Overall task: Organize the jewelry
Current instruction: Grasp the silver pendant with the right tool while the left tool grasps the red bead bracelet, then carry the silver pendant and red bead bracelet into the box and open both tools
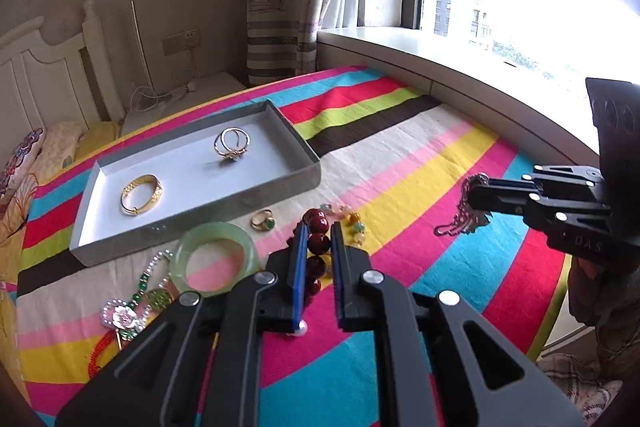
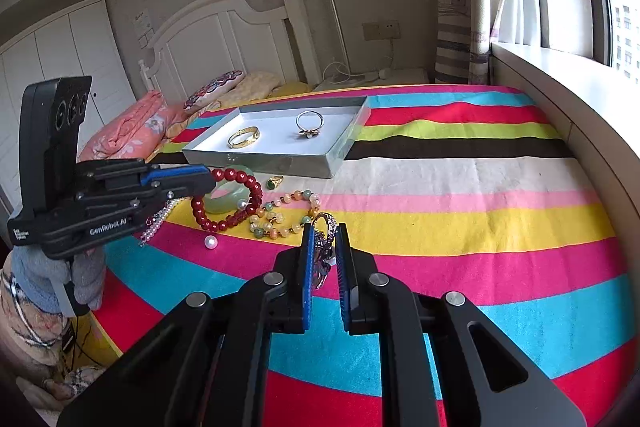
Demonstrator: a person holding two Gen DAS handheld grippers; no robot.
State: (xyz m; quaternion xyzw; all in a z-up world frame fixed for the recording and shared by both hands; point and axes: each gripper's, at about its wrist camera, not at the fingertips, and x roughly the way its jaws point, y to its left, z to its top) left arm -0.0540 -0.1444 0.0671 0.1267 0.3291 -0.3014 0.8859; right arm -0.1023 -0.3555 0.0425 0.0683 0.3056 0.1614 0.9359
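A grey tray (image 1: 304,163) (image 2: 340,155) on the striped bedspread holds a gold bangle (image 1: 141,194) (image 2: 244,138) and a silver ring bracelet (image 1: 232,143) (image 2: 309,124). My left gripper (image 1: 319,231) (image 2: 208,179) is shut on a dark red bead bracelet (image 1: 318,243) (image 2: 228,201), lifting it a little. My right gripper (image 2: 325,231) (image 1: 474,195) is shut on a silver chain piece (image 2: 324,251) (image 1: 464,219), which dangles onto the spread. A pale green jade bangle (image 1: 214,259) (image 2: 228,203), a gold ring with green stone (image 1: 264,221) (image 2: 275,182) and a mixed pastel bead bracelet (image 2: 284,219) (image 1: 352,223) lie in front of the tray.
A pearl and green bead necklace with a flower brooch (image 1: 128,315) lies at the left. A loose pearl (image 2: 211,242) (image 1: 300,327) rests on the spread. Pillows (image 2: 132,123) and a white headboard (image 2: 224,35) are beyond the tray. The window sill (image 1: 440,55) runs along the right.
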